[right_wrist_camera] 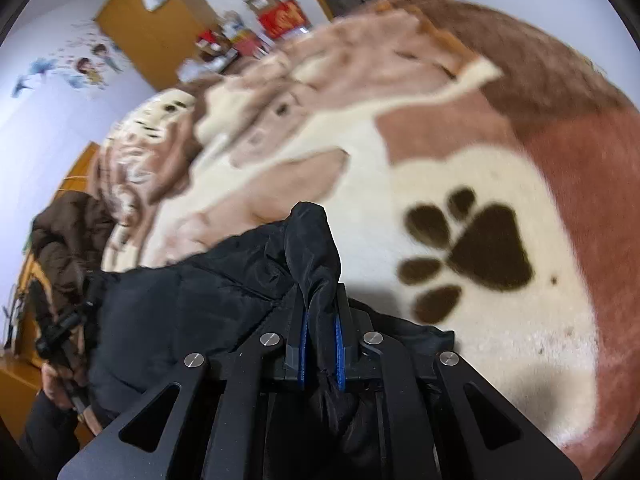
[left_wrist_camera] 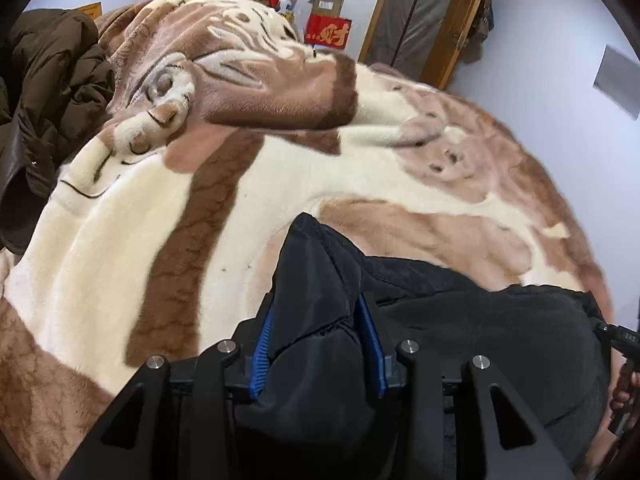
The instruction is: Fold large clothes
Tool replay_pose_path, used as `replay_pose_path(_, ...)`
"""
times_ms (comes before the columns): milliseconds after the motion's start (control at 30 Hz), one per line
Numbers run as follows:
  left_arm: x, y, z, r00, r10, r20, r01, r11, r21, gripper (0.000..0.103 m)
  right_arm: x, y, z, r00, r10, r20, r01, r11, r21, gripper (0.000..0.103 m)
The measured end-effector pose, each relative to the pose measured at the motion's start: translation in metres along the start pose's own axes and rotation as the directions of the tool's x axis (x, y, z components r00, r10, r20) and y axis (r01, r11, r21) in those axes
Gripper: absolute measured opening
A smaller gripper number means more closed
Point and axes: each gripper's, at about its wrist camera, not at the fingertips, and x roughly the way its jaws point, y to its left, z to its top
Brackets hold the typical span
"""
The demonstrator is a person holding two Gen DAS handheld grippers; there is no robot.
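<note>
1. Here, my left claw (left_wrist_camera: 318, 344) pinches a thick, bunched fold of the black padded jacket (left_wrist_camera: 480, 320); its blue-lined fingers (left_wrist_camera: 262, 354) press on the cloth from both sides, with a fair gap between them because the fold is bulky.
2. Beyond that claw's tips the fold rises to a point, and the rest of the jacket spreads away to the claw's right, lying on the plush blanket (left_wrist_camera: 120, 240) that covers the bed.
3. My right claw (right_wrist_camera: 322, 344) is pressed almost together on a thin ridge of the same black padded jacket (right_wrist_camera: 180, 300); the blue pads (right_wrist_camera: 340, 356) squeeze the cloth, which sticks up past the tips in a dark twisted peak.
4. From that claw the jacket's body runs off to its left, resting on the blanket (right_wrist_camera: 460, 184).
5. Just ahead and to the right of the right claw, the blanket shows a dark paw print (right_wrist_camera: 472, 252) on a cream patch.
6. Far to the left of the left claw, a brown puffy coat (left_wrist_camera: 52, 92) lies heaped at the blanket's edge; the right view shows it too, well off to the left.
7. Far ahead of the left claw, past the bed, a red box (left_wrist_camera: 328, 32) stands against the wall beside a wooden door frame (left_wrist_camera: 452, 20).
8. In the right view, wall stickers (right_wrist_camera: 76, 68) sit high to the left, next to an orange door (right_wrist_camera: 152, 24).
</note>
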Motion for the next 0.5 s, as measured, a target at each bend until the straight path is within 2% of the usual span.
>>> replay_pose_path(100, 0.028, 0.001, -0.010, 0.999, 0.042, -0.032, -0.042, 0.999, 0.004, 0.046, 0.032, 0.003, -0.011, 0.997, -0.066, -0.050, 0.065, 0.997, -0.033, 0.011)
replay_pose_path(233, 0.038, 0.002, -0.014, 0.996, 0.078, -0.035, -0.078, 0.997, -0.010, 0.054, 0.045, 0.011, -0.014, 0.989, -0.142, -0.049, 0.137, 0.986, -0.095, 0.014)
replay_pose_path(367, 0.019, 0.004, -0.009, 0.997, 0.067, -0.026, -0.068, 0.997, -0.022, 0.055, 0.027, 0.015, -0.010, 0.984, -0.176, -0.027, 0.172, 0.978, -0.114, 0.022)
replay_pose_path(500, -0.011, 0.017, -0.002, 0.999, 0.051, 0.016, -0.050, 0.997, -0.052, 0.064, -0.012, 0.025, -0.011, 0.980, -0.187, 0.064, 0.193, 0.975, -0.112, 0.026)
